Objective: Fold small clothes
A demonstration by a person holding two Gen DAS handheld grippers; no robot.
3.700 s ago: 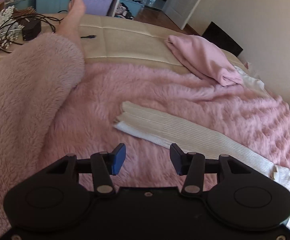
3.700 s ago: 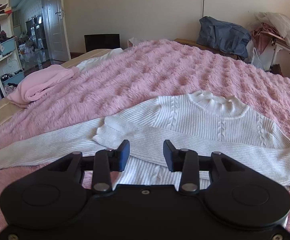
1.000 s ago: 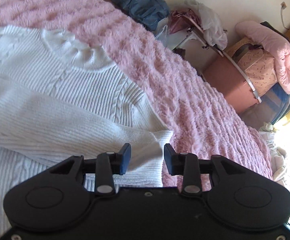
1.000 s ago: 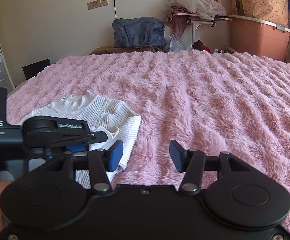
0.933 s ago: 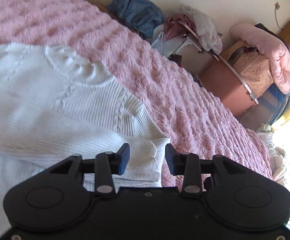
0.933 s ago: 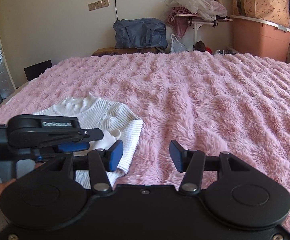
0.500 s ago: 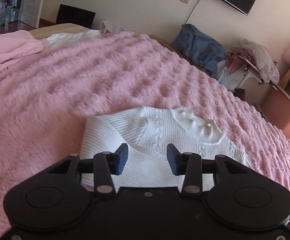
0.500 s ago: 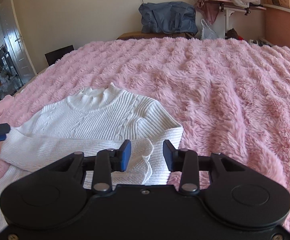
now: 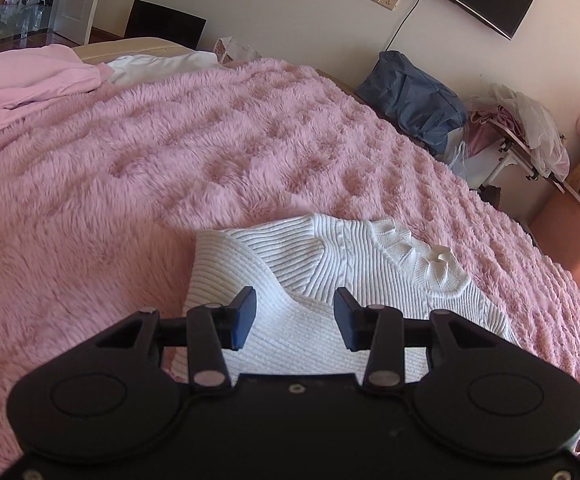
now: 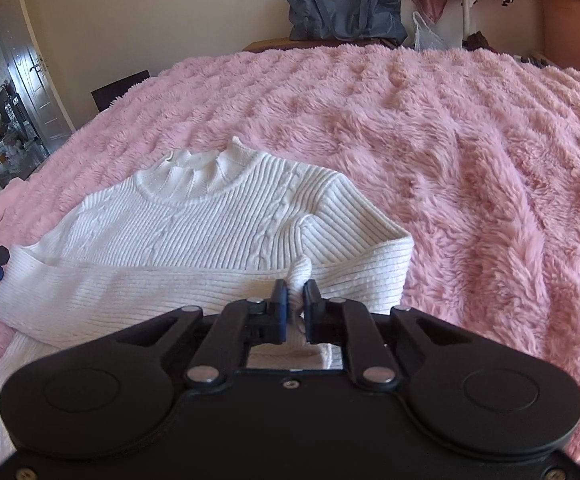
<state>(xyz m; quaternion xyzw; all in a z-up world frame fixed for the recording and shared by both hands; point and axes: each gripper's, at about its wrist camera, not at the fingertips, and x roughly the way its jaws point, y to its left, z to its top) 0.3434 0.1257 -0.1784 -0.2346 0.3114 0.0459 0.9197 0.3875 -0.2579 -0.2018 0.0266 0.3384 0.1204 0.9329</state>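
My right gripper (image 10: 295,300) has just been closing, and its fingers (image 10: 280,304) now pinch a small bunched fold of the white ribbed sweater (image 10: 210,232) where a sleeve lies folded across the body. The knit puckers up between the pads. My left gripper (image 9: 294,314) stands released, its blue-padded fingers (image 9: 244,316) apart above the sweater's other folded sleeve edge; I see cloth below the gap, but nothing is pinched there. In the right wrist view, a tip of the left gripper shows at the far left edge of the picture, just beside the sweater's side.

The sweater lies flat on the fluffy pink blanket (image 10: 469,160) that covers the bed, collar pointing away from me, sleeves folded in across the front. Toward the bed's far left corner in the left wrist view sits a crumpled pink garment (image 9: 26,84) with a white cloth (image 9: 158,65) beside it, both well apart from the sweater. Beyond the bed's far edge a blue bag (image 10: 345,8) rests against the wall.
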